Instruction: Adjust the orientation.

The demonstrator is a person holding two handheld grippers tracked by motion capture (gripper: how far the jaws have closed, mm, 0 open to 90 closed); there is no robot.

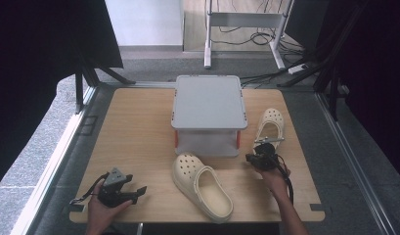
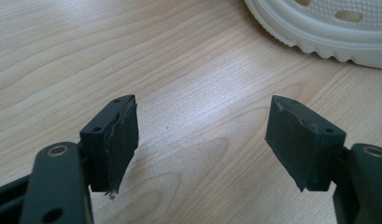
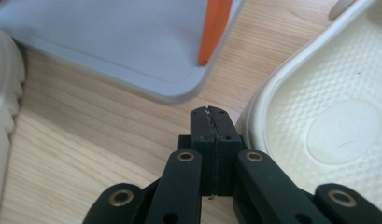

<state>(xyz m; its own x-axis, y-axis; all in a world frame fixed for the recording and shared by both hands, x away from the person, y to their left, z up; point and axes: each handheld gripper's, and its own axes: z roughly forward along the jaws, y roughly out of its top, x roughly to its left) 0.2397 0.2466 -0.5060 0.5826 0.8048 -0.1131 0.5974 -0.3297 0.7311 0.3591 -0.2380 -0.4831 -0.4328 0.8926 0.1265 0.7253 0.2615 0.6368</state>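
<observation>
On the light wood-grain counter (image 1: 139, 142), the left hand-held gripper (image 1: 137, 192) sits at about 7 o'clock, held in the person's left hand (image 1: 100, 211) near the front edge. In the left gripper view its two black jaws stand wide apart with bare wood between them, gripping nothing, and the ribbed sole edge of a cream perforated foam clog (image 2: 328, 28) crosses the frame at 1 o'clock. In the high view that clog (image 1: 202, 186) lies at 6 o'clock on the counter, toe toward the grey two-tier plastic rack with orange posts (image 1: 209, 105) standing at the centre. The right hand-held gripper (image 1: 261, 155), held in the person's right hand (image 1: 275, 177), lies at roughly 4 o'clock, just beside the heel of a second cream foam clog (image 1: 271, 125) that rests to the right of the rack. In the right gripper view its jaws are pressed flat together with nothing between them; the tips (image 3: 211, 116) sit just off the rack's grey bottom shelf (image 3: 114, 42), and the second clog's textured insole lies at 3 o'clock, its rim close against the right jaw, though actual contact cannot be judged.
</observation>
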